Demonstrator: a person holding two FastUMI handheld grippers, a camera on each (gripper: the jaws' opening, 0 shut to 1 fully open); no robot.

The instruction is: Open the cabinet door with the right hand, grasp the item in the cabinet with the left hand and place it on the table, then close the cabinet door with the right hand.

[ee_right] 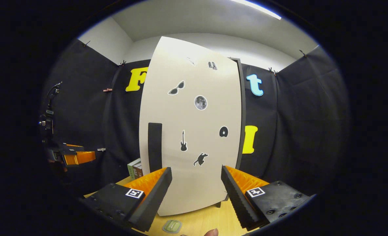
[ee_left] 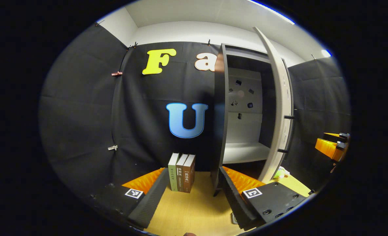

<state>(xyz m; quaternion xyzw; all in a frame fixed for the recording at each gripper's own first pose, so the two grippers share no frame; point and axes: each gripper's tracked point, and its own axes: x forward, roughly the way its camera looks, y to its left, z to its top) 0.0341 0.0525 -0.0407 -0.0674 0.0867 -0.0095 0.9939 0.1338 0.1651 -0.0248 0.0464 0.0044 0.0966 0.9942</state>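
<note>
Booth: black cloth walls, white ceiling above. Your surface (ee_left: 187, 209) is pale wood. Three books (ee_left: 182, 172) stand upright on it, spines toward your left tool (ee_left: 194, 183), just left of the cabinet (ee_left: 221, 108).

Cabinet door (ee_left: 277, 108) stands swung open; in the right gripper view its pale front, with small stickers and a dark vertical handle (ee_right: 154, 147), faces your right tool (ee_right: 196, 183). The white shelf (ee_left: 244, 152) inside the cabinet looks bare as far as the left gripper view shows it.

Left tool: fingers apart, holding nothing, hovering over the surface with the books just ahead between the fingertips. Right tool: fingers apart, holding nothing, aimed at the lower door, the handle just left of its left finger and not touching.

Small greenish item (ee_right: 172, 226) lies flat on the surface, below and between the right tool's fingers, just in front of the door's lower edge. In the left gripper view a green patch past the door's foot is possibly the same item; too small to tell.
</note>
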